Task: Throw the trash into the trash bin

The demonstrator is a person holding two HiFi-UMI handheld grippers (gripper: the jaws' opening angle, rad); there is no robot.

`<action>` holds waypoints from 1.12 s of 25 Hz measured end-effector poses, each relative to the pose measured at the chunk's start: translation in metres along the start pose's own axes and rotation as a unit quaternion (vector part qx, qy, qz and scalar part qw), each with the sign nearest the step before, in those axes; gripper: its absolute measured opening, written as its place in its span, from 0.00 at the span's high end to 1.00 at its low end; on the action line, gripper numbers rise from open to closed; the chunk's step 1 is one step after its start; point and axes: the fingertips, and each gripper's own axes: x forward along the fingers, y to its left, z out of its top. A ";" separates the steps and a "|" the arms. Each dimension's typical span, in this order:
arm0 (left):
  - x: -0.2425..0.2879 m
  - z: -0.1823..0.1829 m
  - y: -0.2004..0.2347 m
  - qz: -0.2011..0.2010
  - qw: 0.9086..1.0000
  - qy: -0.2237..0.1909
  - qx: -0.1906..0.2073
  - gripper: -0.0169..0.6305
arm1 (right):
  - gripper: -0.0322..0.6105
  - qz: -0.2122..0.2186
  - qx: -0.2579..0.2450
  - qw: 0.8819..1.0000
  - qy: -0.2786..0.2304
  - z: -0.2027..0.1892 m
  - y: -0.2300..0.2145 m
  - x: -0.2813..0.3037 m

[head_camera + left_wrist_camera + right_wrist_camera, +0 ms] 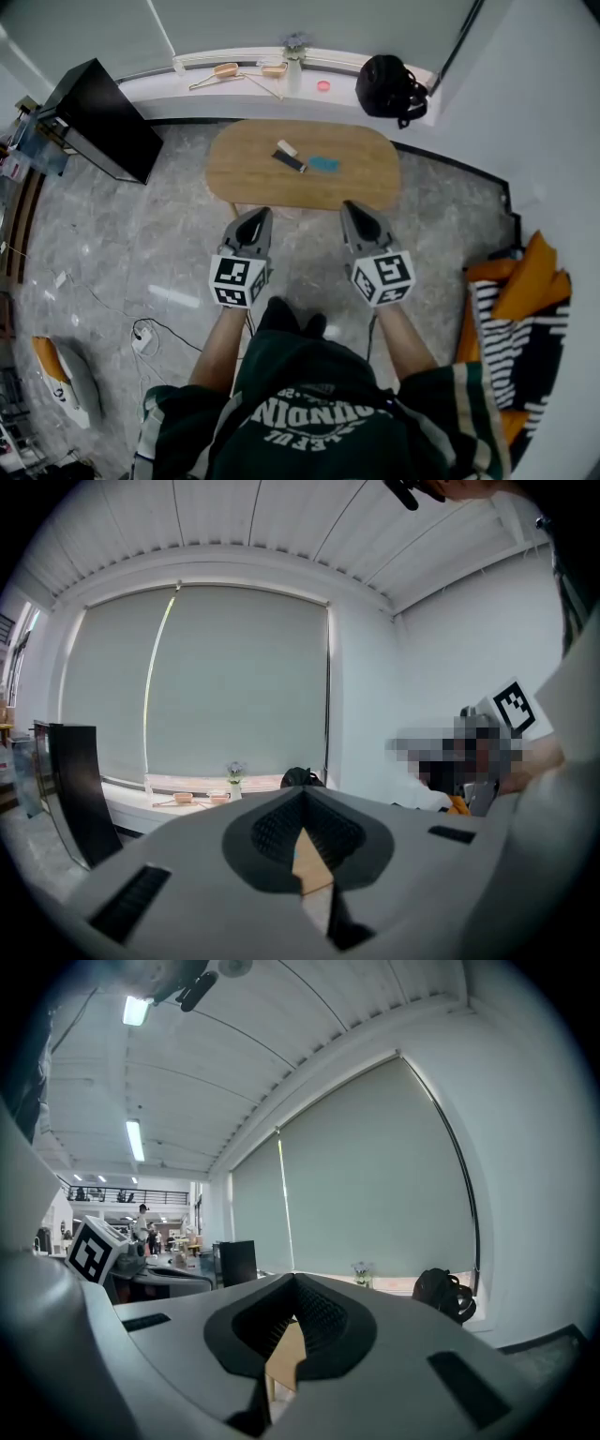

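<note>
Wooden oval table (253,178) carries the trash in the head view: a white scrap (287,147), a dark strip (290,161) and a blue piece (324,163), each too small to identify. The left gripper (255,217) and right gripper (356,211) hover short of its near edge, both clenched and empty. Left gripper view: jaws meet at the tips, and only a sliver of table shows below them, the trash hidden. Right gripper view: jaws likewise pressed together, a black backpack (445,1293) beyond.
</note>
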 end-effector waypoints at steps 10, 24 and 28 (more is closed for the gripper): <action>0.068 -0.003 0.022 -0.019 1.000 0.000 -0.013 0.98 | 0.95 -0.005 0.005 1.000 0.014 -0.012 -0.031 0.050; 0.245 0.014 0.119 -0.105 0.994 0.033 0.017 0.98 | 0.95 -0.082 0.026 0.995 0.043 -0.016 -0.119 0.220; 0.279 0.006 0.139 -0.127 0.991 0.051 0.010 0.98 | 0.95 -0.091 0.019 0.994 0.052 -0.020 -0.134 0.254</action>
